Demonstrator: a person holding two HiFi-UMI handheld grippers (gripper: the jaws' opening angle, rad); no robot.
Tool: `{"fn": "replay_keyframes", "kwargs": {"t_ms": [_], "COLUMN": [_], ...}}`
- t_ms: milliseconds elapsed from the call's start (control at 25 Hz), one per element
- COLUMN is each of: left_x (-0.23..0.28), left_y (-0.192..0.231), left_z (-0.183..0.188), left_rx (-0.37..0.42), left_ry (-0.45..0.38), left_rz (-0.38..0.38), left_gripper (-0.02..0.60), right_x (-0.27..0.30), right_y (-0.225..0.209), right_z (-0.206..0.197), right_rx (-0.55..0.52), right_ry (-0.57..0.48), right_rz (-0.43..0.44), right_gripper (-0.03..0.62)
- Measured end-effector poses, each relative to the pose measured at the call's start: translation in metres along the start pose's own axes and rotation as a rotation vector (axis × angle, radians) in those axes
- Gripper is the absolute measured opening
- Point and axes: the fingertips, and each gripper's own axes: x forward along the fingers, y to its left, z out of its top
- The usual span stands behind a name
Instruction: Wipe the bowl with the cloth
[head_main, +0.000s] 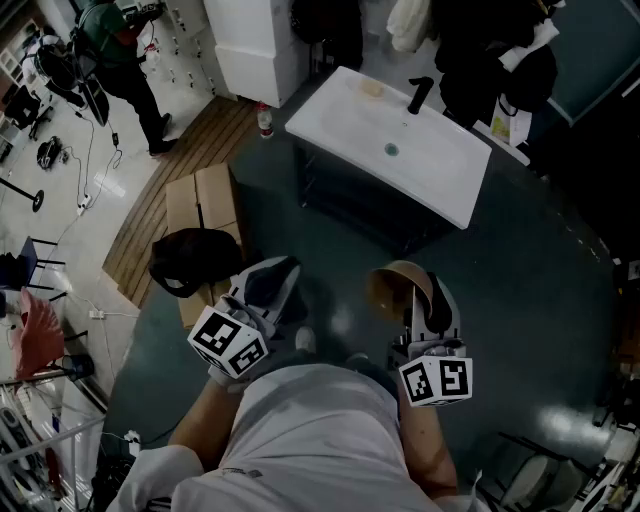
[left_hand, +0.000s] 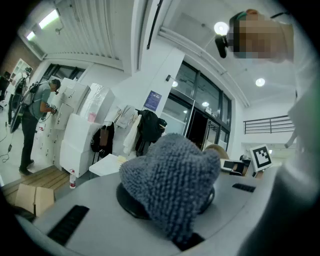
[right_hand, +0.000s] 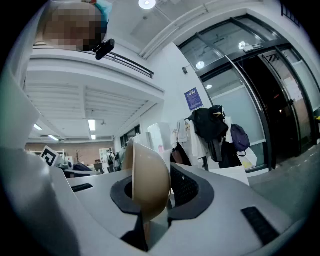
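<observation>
Jaws of the right gripper (right_hand: 150, 197) are pinching the rim of the tan bowl (right_hand: 145, 182), which is standing on edge between the dark pads with its hollow facing toward 9 o'clock in the right gripper view. In the head view the bowl is sitting at about 4 o'clock from the centre, held in the air in front of the person's grey shirt (head_main: 310, 430). Jaws of the left gripper (left_hand: 172, 207) are pressing together on the grey knobbly cloth (left_hand: 170, 182), which is bunching up above them in a rounded lump. From the head view the cloth is lying at about 8 o'clock from the centre, at 9 o'clock of the bowl, and the two are not touching. Both grippers are pointing level, away from the person.

Farther out, a white washbasin (head_main: 440, 165) with a black tap (head_main: 420, 94) is standing at 1 o'clock. A black bag (head_main: 190, 260) is resting at 9 o'clock, touching a cardboard box (head_main: 200, 205). A small bottle (head_main: 264, 120) is standing at 12 o'clock, and another person (head_main: 115, 50) is working by white cabinets at 10 o'clock.
</observation>
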Motion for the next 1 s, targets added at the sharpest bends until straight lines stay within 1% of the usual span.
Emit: {"fn": "replay_keyframes", "kwargs": {"t_ms": [360, 520, 800, 920, 1000], "left_x": [-0.004, -0.005, 0.014, 0.030, 0.043], "left_y": [0.023, 0.032, 0.051, 0.064, 0.074], "left_z": [-0.002, -0.003, -0.015, -0.014, -0.010], "left_rx": [-0.017, -0.024, -0.035, -0.042, -0.061], "left_ry": [0.006, 0.018, 0.065, 0.067, 0.057], "left_rz": [0.009, 0.010, 0.048, 0.080, 0.104], "left_gripper": [0.046, 0.046, 0.046, 0.046, 0.046], "right_x": [0.014, 0.016, 0.042, 0.066, 0.086], "right_y": [0.009, 0.007, -0.020, -0.032, -0.040], "right_z": [-0.006, -0.006, -0.022, -0.025, -0.022], "right_rx": [0.000, 0.034, 0.082, 0.093, 0.093], "right_ry": [-0.002, -0.016, 0.024, 0.039, 0.038], "right_rz": [-0.016, -0.030, -0.061, -0.048, -0.034], "right_gripper": [0.091, 0.091, 0.091, 0.091, 0.091]}}
